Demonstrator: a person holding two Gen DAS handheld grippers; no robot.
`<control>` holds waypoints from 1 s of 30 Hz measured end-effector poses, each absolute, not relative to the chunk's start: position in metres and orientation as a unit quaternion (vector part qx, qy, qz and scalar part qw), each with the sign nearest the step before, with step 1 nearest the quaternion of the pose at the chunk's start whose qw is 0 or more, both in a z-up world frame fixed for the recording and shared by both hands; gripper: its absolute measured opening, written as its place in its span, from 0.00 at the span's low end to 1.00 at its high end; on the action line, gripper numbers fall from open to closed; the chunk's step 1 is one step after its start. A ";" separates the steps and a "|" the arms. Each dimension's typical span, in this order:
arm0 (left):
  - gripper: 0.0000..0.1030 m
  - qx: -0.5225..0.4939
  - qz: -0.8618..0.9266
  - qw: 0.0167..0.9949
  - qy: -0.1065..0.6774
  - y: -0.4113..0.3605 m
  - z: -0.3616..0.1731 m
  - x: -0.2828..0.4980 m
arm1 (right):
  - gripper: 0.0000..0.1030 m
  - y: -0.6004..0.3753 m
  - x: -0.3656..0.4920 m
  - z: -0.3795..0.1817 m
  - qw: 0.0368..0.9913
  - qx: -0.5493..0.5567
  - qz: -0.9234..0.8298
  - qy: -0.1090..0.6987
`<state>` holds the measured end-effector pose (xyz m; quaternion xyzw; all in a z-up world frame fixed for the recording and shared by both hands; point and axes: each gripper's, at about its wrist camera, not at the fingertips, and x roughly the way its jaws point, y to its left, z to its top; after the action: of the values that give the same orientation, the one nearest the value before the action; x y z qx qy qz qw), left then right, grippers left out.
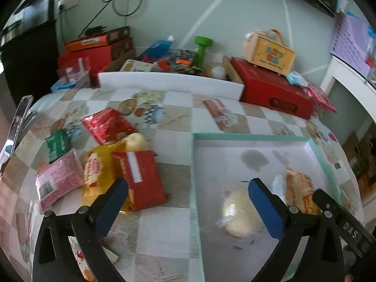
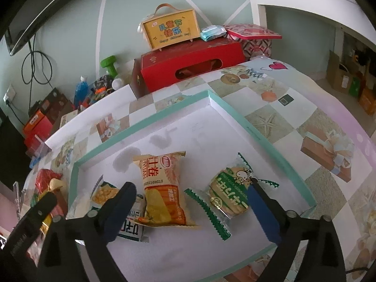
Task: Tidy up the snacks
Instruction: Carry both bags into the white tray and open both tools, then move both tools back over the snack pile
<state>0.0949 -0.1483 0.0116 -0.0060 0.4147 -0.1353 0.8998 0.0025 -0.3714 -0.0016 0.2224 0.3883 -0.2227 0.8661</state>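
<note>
- Snacks: split in two groups. Three packets already lie in the shallow mint-rimmed box [image 2: 237,115]; the rest sit in a loose pile on the checked tablecloth [image 1: 164,145], beside the box's left wall as the left wrist view shows it.
- In the box, right wrist view: orange packet [image 2: 164,188] in the middle, green-printed biscuit pack [image 2: 229,193] just beside it, and a white-and-teal packet [image 2: 105,190] partly under the orange one's corner.
- Pile, left wrist view: red bar packet [image 1: 141,176] on top nearest the box, yellow packet [image 1: 98,171] touching it, pink packet [image 1: 58,178] at the outer edge, small green packet [image 1: 56,144] and red foil bag [image 1: 108,124] behind. A pale round item [image 1: 137,141] sits among them; can't tell what it is.
- Left gripper [image 1: 188,209]: jaws wide, nothing between the pads. It straddles the box's left wall, one finger over the pile and one over the box floor.
- Right gripper [image 2: 192,211]: jaws wide, empty, hanging over the orange packet and biscuit pack. No pad presses on either.
- Step, my read: both claws empty between a drop-off and the next pick. Roughly a third of the snacks are boxed.
- Next move calls for: left gripper over to the pile, line up on the red bar packet since it's on top, close across its narrow side.
- Risk: packets overlap, so a low grab could drag the yellow one along. Left view is motion-blurred, so edges are soft.
</note>
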 end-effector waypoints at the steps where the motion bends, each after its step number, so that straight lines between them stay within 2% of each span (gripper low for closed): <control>1: 0.99 -0.009 -0.131 0.899 0.418 -0.146 0.010 0.096 | 1.00 -0.370 0.003 -0.001 0.867 0.218 -0.223 0.388; 30: 1.00 -0.003 -0.086 0.895 0.438 -0.097 0.005 0.094 | 1.00 -0.340 0.015 0.005 0.876 0.146 -0.215 0.406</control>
<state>0.0942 -0.0970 0.0053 -0.0030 0.4382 -0.0856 0.8948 0.0150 -0.3398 0.0051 0.1462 0.4063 -0.2148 0.8760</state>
